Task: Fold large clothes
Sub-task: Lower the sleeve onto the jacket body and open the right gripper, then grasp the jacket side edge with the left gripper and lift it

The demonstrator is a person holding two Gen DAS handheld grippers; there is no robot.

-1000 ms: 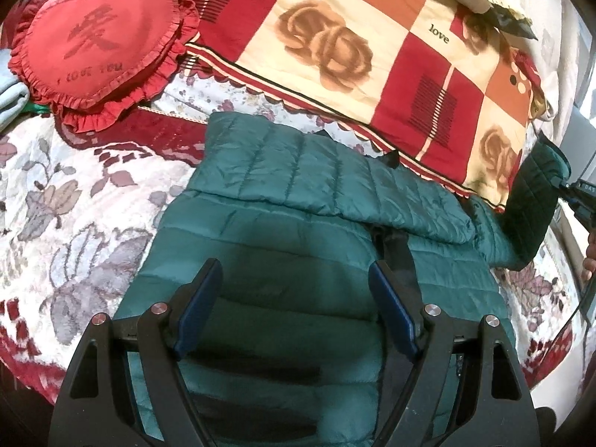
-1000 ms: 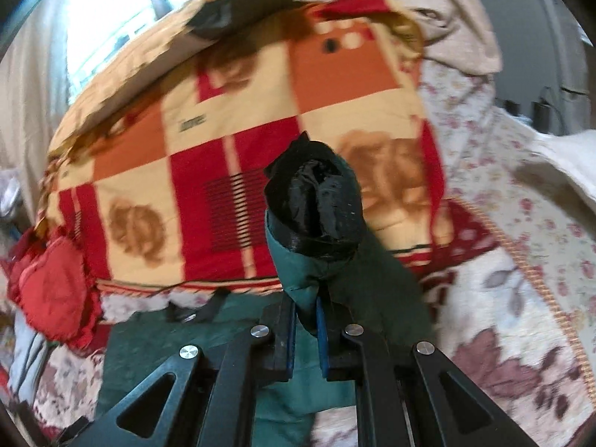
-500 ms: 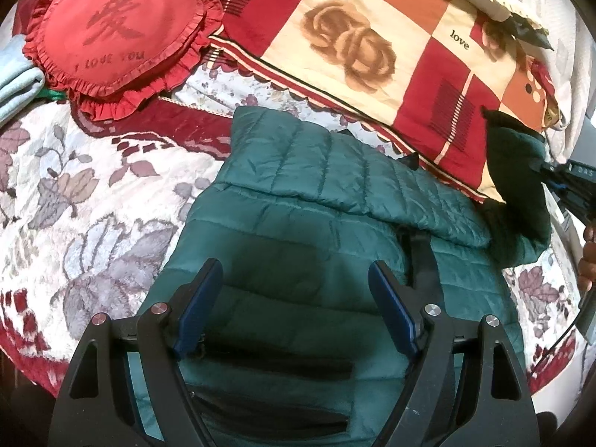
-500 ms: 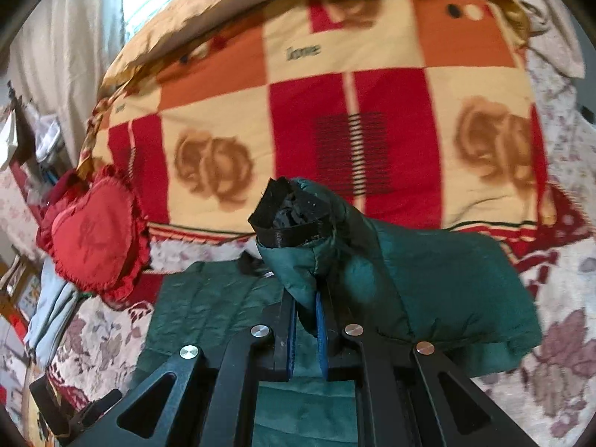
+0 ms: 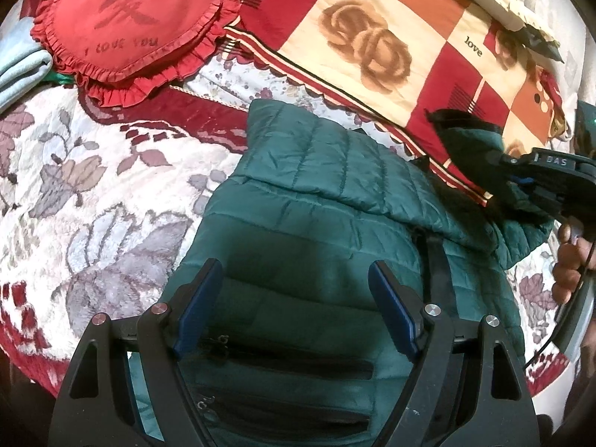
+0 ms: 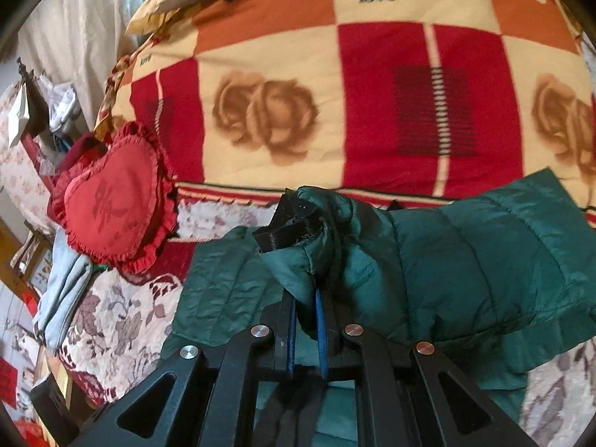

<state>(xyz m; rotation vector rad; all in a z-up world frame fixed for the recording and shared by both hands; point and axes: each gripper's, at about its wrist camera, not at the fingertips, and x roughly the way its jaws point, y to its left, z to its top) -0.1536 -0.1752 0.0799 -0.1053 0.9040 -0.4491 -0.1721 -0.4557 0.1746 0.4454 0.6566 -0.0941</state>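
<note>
A green quilted jacket (image 5: 316,231) lies on a floral bedspread (image 5: 93,193), filling the centre and lower half of the left wrist view. One sleeve is already folded across its upper part. The left gripper (image 5: 296,298) hangs over the jacket's body at lower centre, its blue-padded jaws spread wide with nothing between them; whether they touch the fabric cannot be told.

At the right edge of that view the right gripper (image 5: 517,178) is clamped on the other sleeve (image 5: 469,145), lifted off the bed, with a hand (image 5: 570,260) on the handle below it. In the right wrist view the same gripper (image 6: 305,298) sits at lower centre, its jaws pinched on the sleeve (image 6: 447,253) just behind the black cuff (image 6: 290,223), and the sleeve runs off to the right of the frame.

A checked blanket (image 6: 335,93) with roses covers the upper part of both views. A red heart cushion (image 5: 126,26) lies at upper left, beside a pale blue cloth (image 5: 18,70).
</note>
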